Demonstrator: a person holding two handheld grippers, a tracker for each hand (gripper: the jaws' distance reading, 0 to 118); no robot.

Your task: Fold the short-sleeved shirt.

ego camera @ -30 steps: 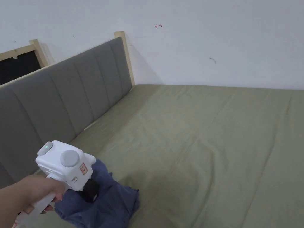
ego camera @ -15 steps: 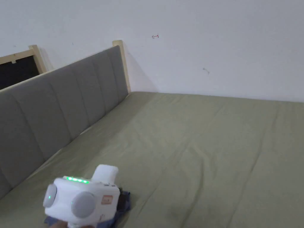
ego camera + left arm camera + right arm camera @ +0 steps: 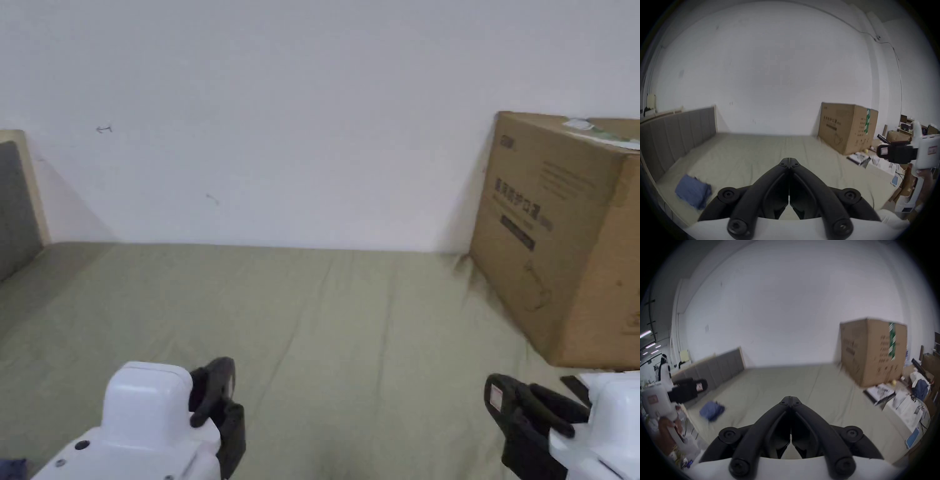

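Both grippers hang above the bed, the left gripper and the right gripper each with fingers closed on nothing. The blue shirt lies folded near the bed's left edge, by the grey headboard. Farther off, a cardboard box stands against the white wall.

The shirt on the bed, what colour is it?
Blue; the folded shirt shows best in the left gripper view.
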